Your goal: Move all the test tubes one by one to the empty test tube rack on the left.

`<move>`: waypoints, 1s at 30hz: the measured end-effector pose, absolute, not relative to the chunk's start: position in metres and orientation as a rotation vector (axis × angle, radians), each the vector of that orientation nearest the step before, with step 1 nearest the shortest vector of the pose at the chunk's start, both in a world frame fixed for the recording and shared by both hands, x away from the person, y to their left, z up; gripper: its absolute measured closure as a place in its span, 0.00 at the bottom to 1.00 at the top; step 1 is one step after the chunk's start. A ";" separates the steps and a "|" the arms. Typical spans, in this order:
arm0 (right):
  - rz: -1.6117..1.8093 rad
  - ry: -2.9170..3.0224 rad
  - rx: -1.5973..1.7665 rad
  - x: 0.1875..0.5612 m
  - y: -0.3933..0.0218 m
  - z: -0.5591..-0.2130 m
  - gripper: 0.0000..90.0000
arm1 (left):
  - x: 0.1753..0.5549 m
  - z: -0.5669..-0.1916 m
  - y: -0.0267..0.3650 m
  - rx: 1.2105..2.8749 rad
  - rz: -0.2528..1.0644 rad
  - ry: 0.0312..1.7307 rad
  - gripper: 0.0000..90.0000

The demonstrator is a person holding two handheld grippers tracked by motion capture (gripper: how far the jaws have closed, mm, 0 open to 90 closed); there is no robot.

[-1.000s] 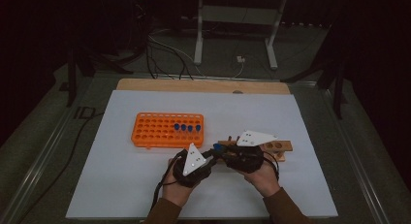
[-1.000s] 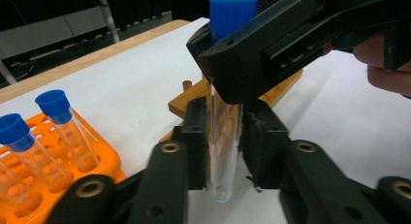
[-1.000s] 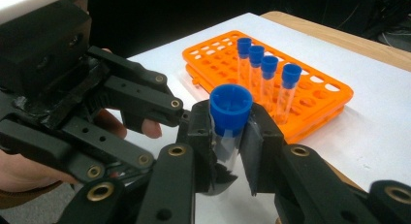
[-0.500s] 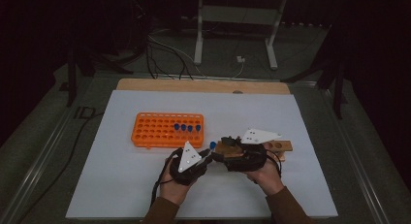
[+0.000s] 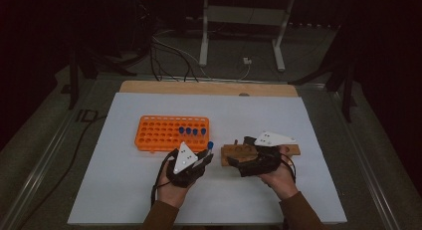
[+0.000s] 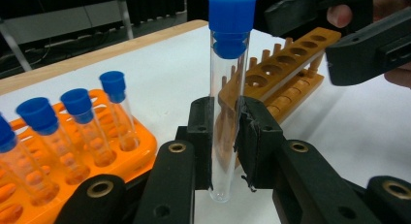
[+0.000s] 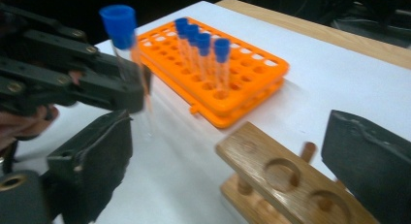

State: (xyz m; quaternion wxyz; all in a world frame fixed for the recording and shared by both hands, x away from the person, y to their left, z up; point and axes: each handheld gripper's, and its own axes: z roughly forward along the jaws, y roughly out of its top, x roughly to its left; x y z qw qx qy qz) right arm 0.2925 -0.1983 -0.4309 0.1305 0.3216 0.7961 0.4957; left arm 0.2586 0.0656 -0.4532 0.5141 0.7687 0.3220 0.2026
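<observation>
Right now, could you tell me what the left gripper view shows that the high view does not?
Left gripper view: the left gripper shut on the clear tube well below its blue cap, the tube's round bottom free beneath the jaws. High view: the whole white mat, the table's wooden edge, and cables and a stand on the floor behind. Both: the tube, the orange rack with capped tubes, and the wooden rack.

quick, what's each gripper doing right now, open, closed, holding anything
Left gripper: closed on a blue-capped test tube, held upright.
Right gripper: open, holding nothing, jaws on either side of the wooden rack.
</observation>
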 end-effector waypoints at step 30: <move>1.393 2.178 1.063 0.291 -0.260 -0.438 0.00 | 0.276 -0.447 0.124 1.771 0.594 0.910 0.85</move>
